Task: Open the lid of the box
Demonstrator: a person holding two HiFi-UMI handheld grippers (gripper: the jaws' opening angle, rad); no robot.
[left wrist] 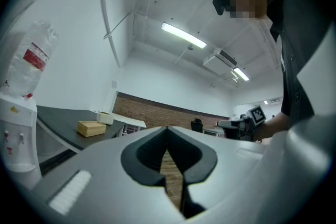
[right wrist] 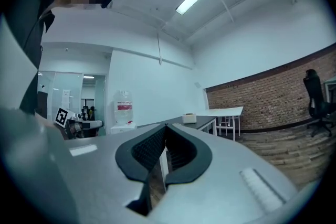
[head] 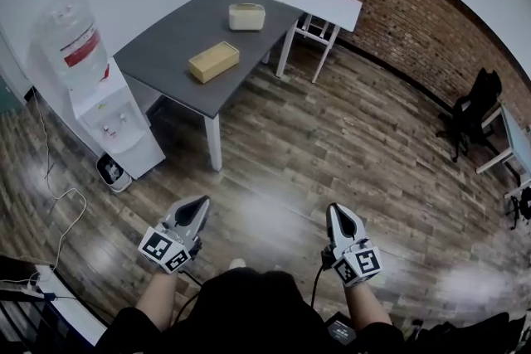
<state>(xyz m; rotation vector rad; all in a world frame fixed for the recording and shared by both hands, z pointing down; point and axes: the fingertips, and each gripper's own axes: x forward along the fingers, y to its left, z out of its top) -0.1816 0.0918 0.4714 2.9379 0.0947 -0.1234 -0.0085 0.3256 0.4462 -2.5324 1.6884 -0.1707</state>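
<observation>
Two boxes sit on the grey bench (head: pixel 158 54), well ahead: tan box (head: pixel 214 61), long axis diagonal, and cream box (head: pixel 247 16) beyond it. Left hand-held gripper (head: pixel 197 207) and right hand-held gripper (head: pixel 338 211) are both closed, empty. I judge left nearer.

The head view looks steeply down from above; the grey table (head: pixel 166 54) lies far. Cameras on the left gripper (head: pixel 199 205) and right gripper (head: pixel 335 211) face level toward it, both seemingly sharing the water dispenser (head: pixel 99 95) at its left.

Grey table (head: pixel 166 54), tan box (head: pixel 213 61) and white box (head: pixel 246 16) on top, apart
</observation>
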